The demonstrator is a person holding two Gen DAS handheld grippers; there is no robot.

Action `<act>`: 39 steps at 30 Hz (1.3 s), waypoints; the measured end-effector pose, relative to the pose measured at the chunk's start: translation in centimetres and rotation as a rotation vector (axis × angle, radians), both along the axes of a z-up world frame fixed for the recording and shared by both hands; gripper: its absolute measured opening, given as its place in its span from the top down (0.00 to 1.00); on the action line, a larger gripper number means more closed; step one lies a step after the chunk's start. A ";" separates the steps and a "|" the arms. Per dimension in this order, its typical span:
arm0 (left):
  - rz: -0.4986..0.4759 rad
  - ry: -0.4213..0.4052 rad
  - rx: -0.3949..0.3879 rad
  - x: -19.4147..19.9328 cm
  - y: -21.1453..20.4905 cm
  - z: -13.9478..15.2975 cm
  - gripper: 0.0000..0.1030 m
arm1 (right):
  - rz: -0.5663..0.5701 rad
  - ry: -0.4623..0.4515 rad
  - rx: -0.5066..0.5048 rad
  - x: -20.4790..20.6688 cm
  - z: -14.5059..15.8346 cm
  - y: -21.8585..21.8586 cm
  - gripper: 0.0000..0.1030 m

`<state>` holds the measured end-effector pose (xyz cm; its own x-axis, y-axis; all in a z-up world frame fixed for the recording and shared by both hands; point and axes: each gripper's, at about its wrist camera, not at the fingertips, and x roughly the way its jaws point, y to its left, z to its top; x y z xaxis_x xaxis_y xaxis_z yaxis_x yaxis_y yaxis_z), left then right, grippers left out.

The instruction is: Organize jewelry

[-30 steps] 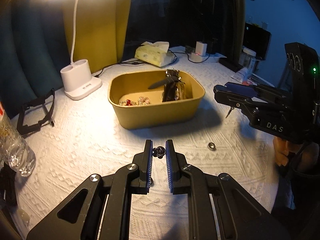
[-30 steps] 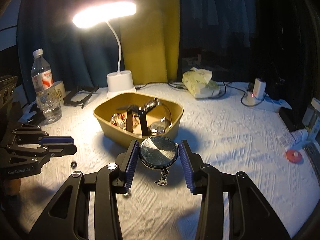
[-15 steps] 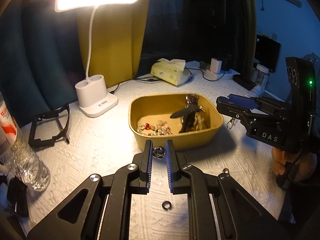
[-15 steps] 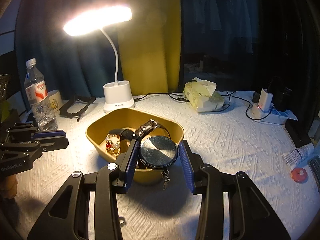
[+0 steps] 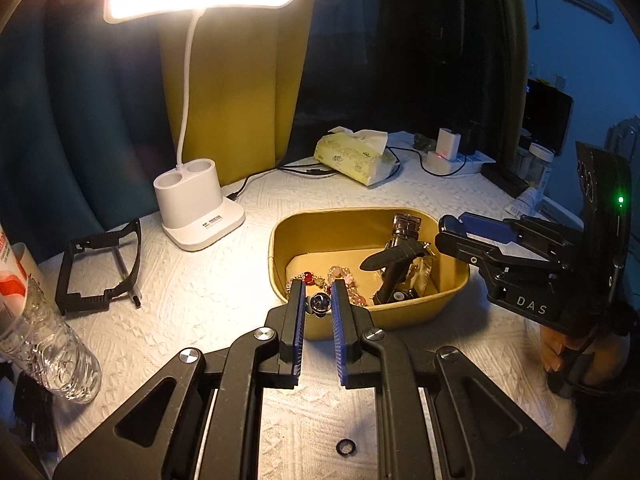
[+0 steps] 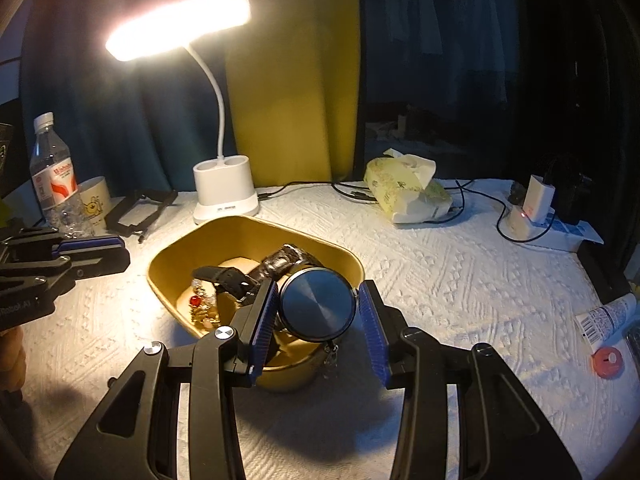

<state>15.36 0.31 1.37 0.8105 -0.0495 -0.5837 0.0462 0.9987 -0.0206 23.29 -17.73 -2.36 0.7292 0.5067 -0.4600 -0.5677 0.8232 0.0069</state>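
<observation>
Now the left gripper [image 5: 319, 303] has its jaws squeezed on a little silver ring [image 5: 319, 303], low in the middle of the frame, at the near edge of the yellow bin [image 5: 400, 316]. Over the bin too, the right gripper [image 6: 318, 312] pinches a round pocket watch [image 6: 318, 308] between its jaws. Another small ring [image 5: 346, 447] lies on the white surface [image 5: 192, 292] at the bottom.

Mustard-yellow tray [image 5: 400, 316] contains black straps [image 5: 394, 258] and red and pink beads [image 5: 320, 276]. White embossed tablecloth [image 6: 460, 272]; white lamp [image 5: 198, 208]; blue gripper pads [image 6: 374, 334].
</observation>
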 end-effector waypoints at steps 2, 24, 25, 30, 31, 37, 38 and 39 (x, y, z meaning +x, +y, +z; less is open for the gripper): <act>0.001 -0.002 0.002 0.2 0.0 0.0 0.86 | -0.002 0.009 0.006 0.2 0.0 -0.1 0.60; 0.013 0.024 0.005 3.3 -0.6 -0.5 0.86 | -0.022 0.073 0.127 1.2 -0.2 -2.0 0.49; 0.014 0.026 0.002 3.6 -0.5 -0.5 0.86 | -0.023 0.077 0.131 1.2 -0.2 -2.0 0.48; 0.028 0.043 -0.021 5.4 -0.2 -1.1 0.86 | -0.053 0.095 0.153 1.7 -0.3 -2.4 0.46; 0.030 0.048 -0.026 5.8 -0.1 -1.2 0.86 | -0.059 0.099 0.155 1.8 -0.4 -2.5 0.46; 0.034 0.074 -0.025 8.1 -0.3 -1.6 0.86 | -0.078 0.132 0.183 2.5 -0.6 -3.2 0.44; 0.037 0.075 -0.026 8.4 -0.3 -1.7 0.84 | -0.081 0.137 0.188 2.7 -0.7 -3.3 0.44; 0.037 0.078 -0.029 8.7 -0.3 -1.7 0.81 | -0.084 0.144 0.195 2.8 -0.7 -3.5 0.44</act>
<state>24.02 0.01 -0.36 0.7640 -0.0383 -0.6441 0.0062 0.9986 -0.0520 26.06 -21.18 -3.08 0.7066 0.5366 -0.4612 -0.4791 0.8425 0.2462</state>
